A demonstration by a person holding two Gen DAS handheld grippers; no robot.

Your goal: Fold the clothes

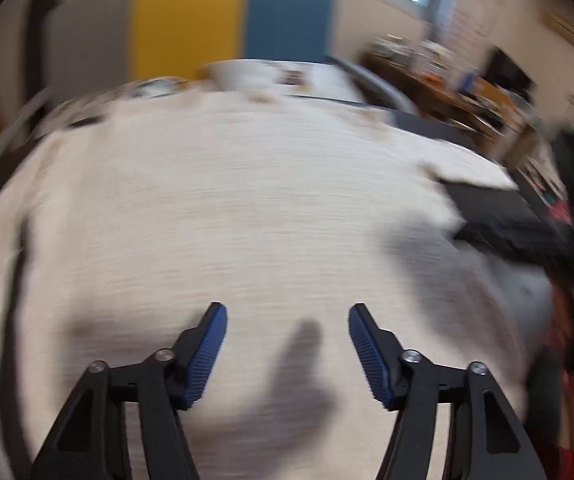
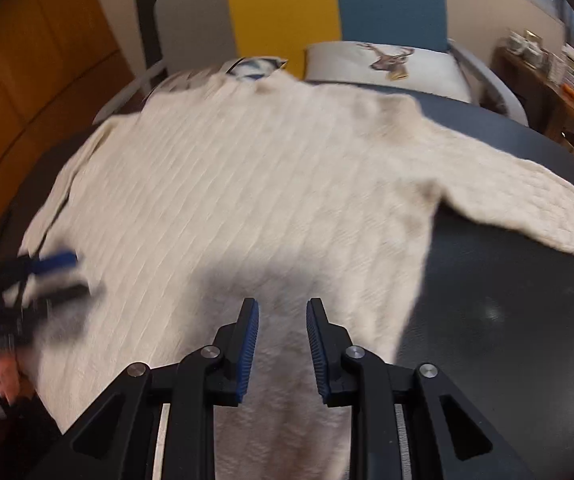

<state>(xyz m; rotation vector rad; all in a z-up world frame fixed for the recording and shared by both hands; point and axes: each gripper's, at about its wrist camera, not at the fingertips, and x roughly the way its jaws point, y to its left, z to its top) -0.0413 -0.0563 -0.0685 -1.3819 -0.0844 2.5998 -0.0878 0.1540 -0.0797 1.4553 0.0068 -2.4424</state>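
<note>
A cream knitted sweater (image 2: 247, 184) lies spread flat on a dark round table (image 2: 507, 300), one sleeve (image 2: 527, 200) stretched to the right. It fills the blurred left wrist view (image 1: 247, 208). My left gripper (image 1: 287, 312) is open and empty above the sweater body; it also shows at the left edge of the right wrist view (image 2: 53, 268). My right gripper (image 2: 282, 308) is open and empty over the sweater's near hem.
A grey, yellow and blue chair back (image 2: 287, 12) stands behind the table with a deer-print cushion (image 2: 387, 60) on the seat. A wooden shelf with clutter (image 2: 547, 68) is at the right. Orange panels (image 2: 27, 60) are at the left.
</note>
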